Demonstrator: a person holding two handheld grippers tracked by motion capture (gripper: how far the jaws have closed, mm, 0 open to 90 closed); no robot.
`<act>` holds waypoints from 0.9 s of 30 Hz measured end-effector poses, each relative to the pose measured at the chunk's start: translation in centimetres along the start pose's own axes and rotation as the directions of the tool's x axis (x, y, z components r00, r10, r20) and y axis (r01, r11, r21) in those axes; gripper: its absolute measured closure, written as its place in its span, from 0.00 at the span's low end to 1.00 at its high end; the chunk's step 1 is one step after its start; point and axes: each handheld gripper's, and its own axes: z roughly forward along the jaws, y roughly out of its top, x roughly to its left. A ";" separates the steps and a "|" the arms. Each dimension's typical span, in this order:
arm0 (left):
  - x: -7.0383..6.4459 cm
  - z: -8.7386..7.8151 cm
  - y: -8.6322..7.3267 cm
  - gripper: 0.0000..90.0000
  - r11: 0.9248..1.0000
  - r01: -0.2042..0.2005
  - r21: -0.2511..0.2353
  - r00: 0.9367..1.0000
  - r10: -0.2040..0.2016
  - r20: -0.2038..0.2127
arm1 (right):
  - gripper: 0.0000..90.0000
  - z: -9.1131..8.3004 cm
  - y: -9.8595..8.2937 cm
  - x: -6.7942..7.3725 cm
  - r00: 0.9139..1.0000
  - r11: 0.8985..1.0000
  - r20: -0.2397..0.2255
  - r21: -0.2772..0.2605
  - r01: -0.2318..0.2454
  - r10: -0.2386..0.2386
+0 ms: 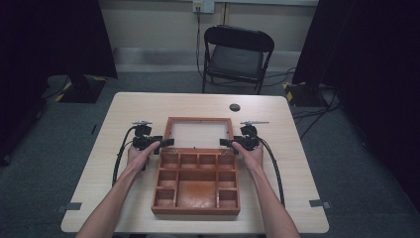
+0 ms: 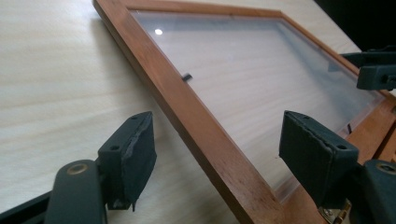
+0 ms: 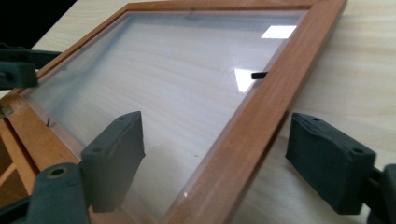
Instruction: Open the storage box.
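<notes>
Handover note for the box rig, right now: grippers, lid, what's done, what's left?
Left gripper: open, jaws straddling the left rail of the glass lid.
Right gripper: open, straddling the right rail.
Wooden box sits mid-table, compartments look empty; lid is folded back flat on the table behind it.
Done: both grippers lined up on the lid.
Left: probably clamp both rails and swing the lid shut.

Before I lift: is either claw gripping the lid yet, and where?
Nothing is held. Both claws, left and right, stand open astride the lid's side rails, pads apart from the wood.
</notes>
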 end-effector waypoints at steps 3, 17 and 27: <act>0.1 -0.2 -0.2 0.29 1.000 -0.005 0.010 1.000 0.005 0.011 | 0.21 -0.4 0.2 0.1 1.000 1.000 0.002 -0.017 0.008 -0.008; 0.3 -4.9 -2.2 0.29 0.994 -0.106 -0.001 0.992 0.106 -0.065 | 0.20 -5.6 -1.8 -0.4 0.995 0.996 0.064 -0.028 0.081 -0.079; 0.4 -7.7 -4.7 0.23 0.984 -0.169 0.053 0.977 0.174 -0.119 | 0.18 -8.9 -4.2 -0.4 0.986 0.993 0.120 0.013 0.115 -0.116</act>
